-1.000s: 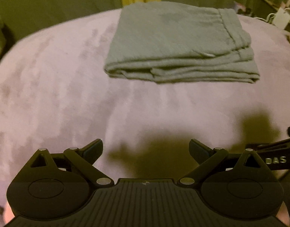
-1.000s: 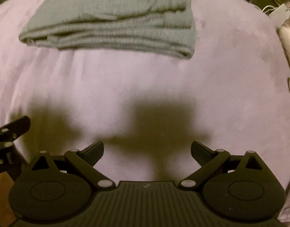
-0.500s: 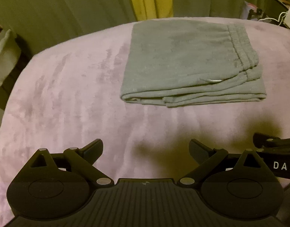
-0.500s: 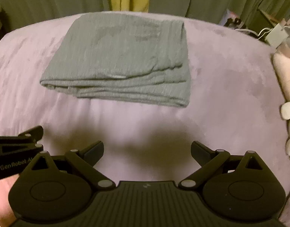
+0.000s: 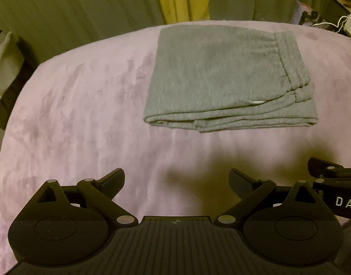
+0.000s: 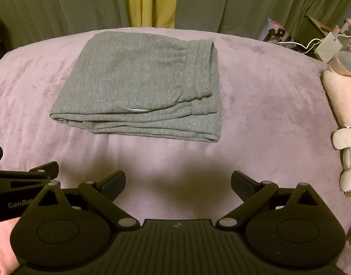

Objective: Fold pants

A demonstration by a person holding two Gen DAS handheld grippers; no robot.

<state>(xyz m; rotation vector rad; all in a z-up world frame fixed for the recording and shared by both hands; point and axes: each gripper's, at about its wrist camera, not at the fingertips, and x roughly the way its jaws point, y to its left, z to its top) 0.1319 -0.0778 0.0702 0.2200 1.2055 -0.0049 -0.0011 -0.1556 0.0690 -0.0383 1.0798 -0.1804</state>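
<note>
Pants: grey pants (image 5: 223, 78) (image 6: 143, 84) lie folded in a flat stack near the far edge of the bed, waistband toward the right, layered edges facing the grippers.
Bed: mauve plush cover (image 5: 83, 119) (image 6: 267, 105) carries the stack; gripper shadows fall on its near part.
Surroundings: pink and grey soft toys (image 6: 342, 119) sit at the bed's right edge; green curtains (image 6: 60, 4) with a yellow strip hang behind; cables and a small box (image 6: 329, 45) sit at the far right.
Left gripper: (image 5: 176, 182) over the near edge, fingers spread wide, holding nothing, well apart from the pants.
Right gripper: (image 6: 177, 182) beside it, fingers likewise spread and empty, aimed at the stack.
</note>
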